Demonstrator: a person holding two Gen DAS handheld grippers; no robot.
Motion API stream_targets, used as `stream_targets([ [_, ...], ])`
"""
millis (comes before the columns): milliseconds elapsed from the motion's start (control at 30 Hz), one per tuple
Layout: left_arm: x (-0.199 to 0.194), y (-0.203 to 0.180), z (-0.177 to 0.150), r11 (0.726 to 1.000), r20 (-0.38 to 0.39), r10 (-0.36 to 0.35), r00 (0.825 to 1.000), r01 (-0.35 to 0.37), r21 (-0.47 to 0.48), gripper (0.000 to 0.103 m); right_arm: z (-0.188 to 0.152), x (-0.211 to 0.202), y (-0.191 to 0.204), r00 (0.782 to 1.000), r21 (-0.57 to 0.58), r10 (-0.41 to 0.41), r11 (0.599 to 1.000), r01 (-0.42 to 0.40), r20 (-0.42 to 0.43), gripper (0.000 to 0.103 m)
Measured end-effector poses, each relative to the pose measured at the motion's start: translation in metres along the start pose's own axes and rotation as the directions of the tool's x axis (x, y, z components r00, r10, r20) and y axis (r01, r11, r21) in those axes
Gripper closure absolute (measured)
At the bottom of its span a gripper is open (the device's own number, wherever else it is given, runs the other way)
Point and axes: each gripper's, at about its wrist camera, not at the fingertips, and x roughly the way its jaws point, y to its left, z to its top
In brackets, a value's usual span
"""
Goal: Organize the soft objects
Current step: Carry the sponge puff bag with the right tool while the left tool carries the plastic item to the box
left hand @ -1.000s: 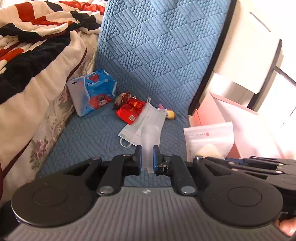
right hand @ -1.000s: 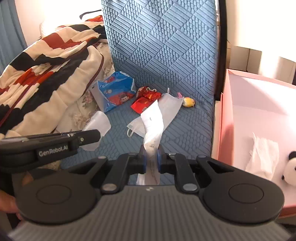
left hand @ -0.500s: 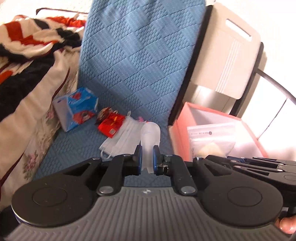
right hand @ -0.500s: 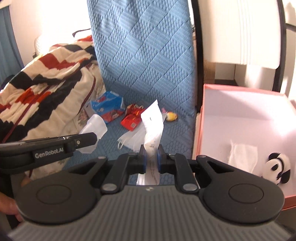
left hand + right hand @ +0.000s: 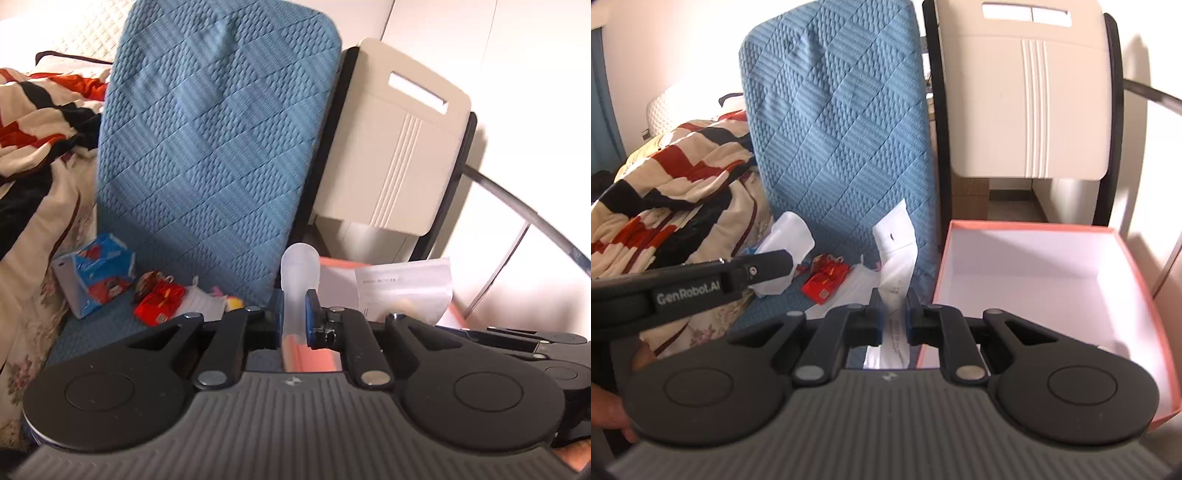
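Note:
My left gripper point(image 5: 294, 314) is shut on a frosted translucent pouch point(image 5: 300, 271) that stands up between its pads. My right gripper point(image 5: 894, 314) is shut on a flat white printed packet point(image 5: 895, 251), which also shows in the left wrist view as the white packet point(image 5: 404, 288). Both are held above the front of the blue seat, beside the pink box point(image 5: 1123, 273); its white inside is partly hidden by my right gripper. On the seat lie a blue tissue pack point(image 5: 96, 280), red packets point(image 5: 159, 302), a white face mask point(image 5: 201, 304) and a small yellow toy point(image 5: 234, 303).
The blue quilted chair back point(image 5: 214, 147) rises behind the seat. A striped blanket point(image 5: 665, 184) is heaped on the left. A beige folding chair point(image 5: 1030, 103) with a black frame stands behind the pink box. A hand point(image 5: 609, 410) holds the left gripper's handle.
Both grippers have risen and swung right toward the pink box, each still gripping its item. The panda toy and tissue in the box have dropped out of sight.

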Motion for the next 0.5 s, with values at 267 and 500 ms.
stream_targets([
  [267,0.009,-0.022,0.021,0.997,0.012,-0.059,0.998,0.06,-0.04,0.089,0.021,-0.015,-0.025,0.999,0.009,-0.037,0.999,0.037,0.034,0.089],
  [500,0.023,-0.053,0.032,0.995,0.009,-0.091,0.996,0.091,-0.027,0.089,0.035,-0.028,-0.052,0.996,0.022,-0.065,0.998,0.064,0.052,0.089],
])
